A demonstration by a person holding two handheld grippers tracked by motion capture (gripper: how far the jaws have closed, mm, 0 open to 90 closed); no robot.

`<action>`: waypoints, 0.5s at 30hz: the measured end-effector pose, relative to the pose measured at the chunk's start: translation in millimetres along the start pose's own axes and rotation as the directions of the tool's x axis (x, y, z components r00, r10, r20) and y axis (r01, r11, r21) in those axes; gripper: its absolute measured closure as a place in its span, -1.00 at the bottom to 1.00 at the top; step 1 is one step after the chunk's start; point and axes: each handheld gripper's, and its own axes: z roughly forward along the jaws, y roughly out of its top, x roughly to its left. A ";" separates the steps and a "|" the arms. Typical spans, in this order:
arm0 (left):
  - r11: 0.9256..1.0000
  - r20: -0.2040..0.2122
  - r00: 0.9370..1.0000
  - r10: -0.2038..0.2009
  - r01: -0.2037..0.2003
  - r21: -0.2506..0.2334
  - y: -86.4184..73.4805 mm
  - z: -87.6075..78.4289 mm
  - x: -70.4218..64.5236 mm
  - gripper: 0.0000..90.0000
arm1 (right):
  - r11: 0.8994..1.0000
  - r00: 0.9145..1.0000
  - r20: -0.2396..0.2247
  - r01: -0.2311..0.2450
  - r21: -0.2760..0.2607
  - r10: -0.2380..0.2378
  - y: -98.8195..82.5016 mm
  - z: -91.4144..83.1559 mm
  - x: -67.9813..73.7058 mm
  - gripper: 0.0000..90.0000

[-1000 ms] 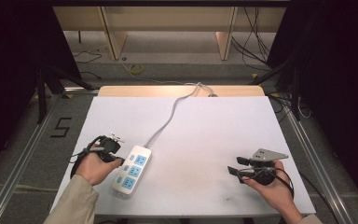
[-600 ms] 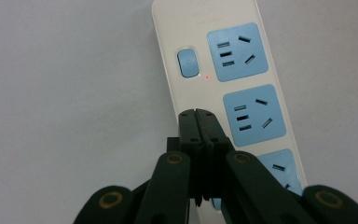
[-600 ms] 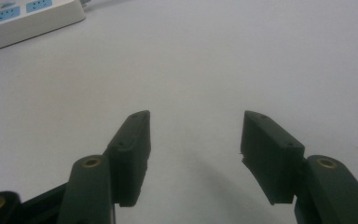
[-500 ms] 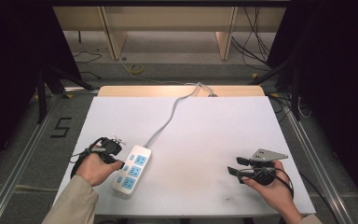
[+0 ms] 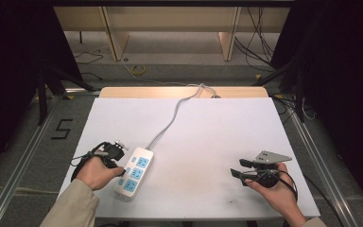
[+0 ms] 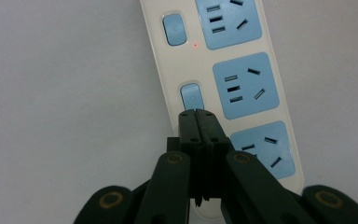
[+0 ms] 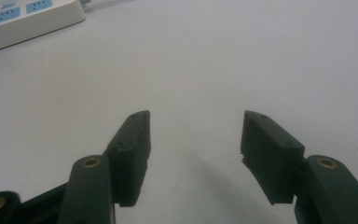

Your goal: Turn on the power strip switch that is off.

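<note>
A white power strip [image 5: 133,173] with blue sockets lies near the front left of the white table [image 5: 208,127]; its grey cord [image 5: 170,122] runs to the far edge. My left gripper [image 5: 121,170] is shut, its tips at the strip's left side. In the left gripper view the closed tips [image 6: 197,113] touch the lower edge of the middle blue switch [image 6: 190,95]; a small red light [image 6: 195,45] glows beside the upper switch [image 6: 174,29]. My right gripper [image 5: 237,169] rests at the front right, open with nothing between its jaws [image 7: 193,135]. The power strip [image 7: 23,18] lies far off at that view's top left.
The table's near edge lies just behind both hands. Beyond the far edge stand wooden shelf legs [image 5: 116,33], with loose cables [image 5: 260,38] on the floor. A metal rail [image 5: 23,161] runs along the left side of the table.
</note>
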 end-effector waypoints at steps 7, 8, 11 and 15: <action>1.000 0.002 1.000 -0.003 0.003 0.014 -0.2 0.4 -2.7 0.99 | 1.000 1.000 0.000 0.000 0.000 0.000 0.0 0.0 0.2 -0.03; 1.000 0.002 1.000 -0.011 0.011 0.021 -0.5 0.8 -2.8 0.99 | 1.000 1.000 0.000 0.001 -0.001 -0.001 0.0 0.0 0.1 -0.03; 0.999 0.003 1.000 -0.020 0.020 0.030 -1.0 1.0 -2.8 0.99 | 1.000 1.000 -0.001 -0.001 -0.002 0.001 -0.2 0.1 0.0 -0.03; 0.998 -0.007 0.999 -0.050 0.050 0.037 -2.4 1.7 -3.7 0.99 | 1.000 1.000 0.000 0.001 -0.002 -0.001 0.1 -0.1 0.1 -0.03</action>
